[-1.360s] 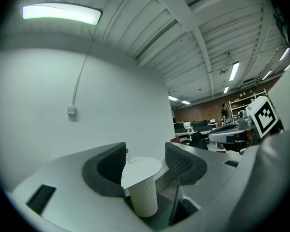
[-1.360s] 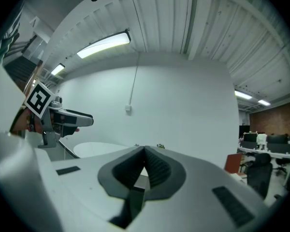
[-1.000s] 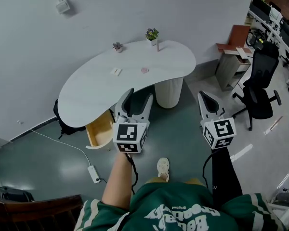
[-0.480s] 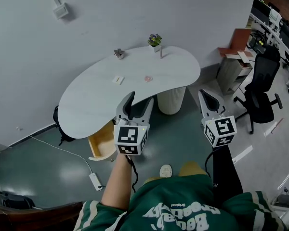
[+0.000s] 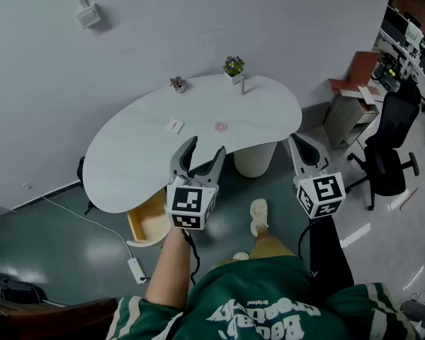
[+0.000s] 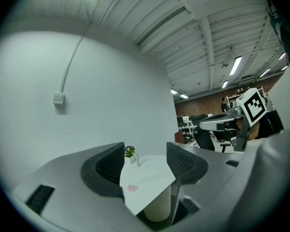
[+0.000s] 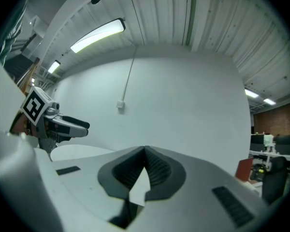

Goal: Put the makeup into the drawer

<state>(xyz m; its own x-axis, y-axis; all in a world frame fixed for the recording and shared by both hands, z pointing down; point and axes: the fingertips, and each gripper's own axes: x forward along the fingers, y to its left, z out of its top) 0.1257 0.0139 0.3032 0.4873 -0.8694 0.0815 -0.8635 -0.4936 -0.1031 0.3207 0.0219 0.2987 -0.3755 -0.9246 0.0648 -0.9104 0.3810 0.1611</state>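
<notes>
The makeup, a small pink round thing (image 5: 221, 127), lies on the white kidney-shaped table (image 5: 134, 154) beside a little white square item (image 5: 174, 125). It also shows between my left jaws as a pink spot (image 6: 132, 188) far ahead. The wooden drawer (image 5: 147, 218) hangs open under the table's near left edge. My left gripper (image 5: 204, 149) is held level short of the table, open; its jaws have just opened a little further, with nothing between them. My right gripper (image 5: 296, 140) floats to the right of the table's ribbed pedestal (image 5: 255, 158), jaws shut and empty.
Two small potted plants (image 5: 233, 66) (image 5: 177, 83) stand at the table's far edge by the wall. A power strip and cable (image 5: 134, 269) lie on the floor left of me. An office chair (image 5: 389, 165) and a side cabinet (image 5: 343, 115) stand to the right.
I have stepped toward the table, one foot now forward between the grippers. Both grippers have travelled with me toward the table's near edge. The right jaws stay shut.
</notes>
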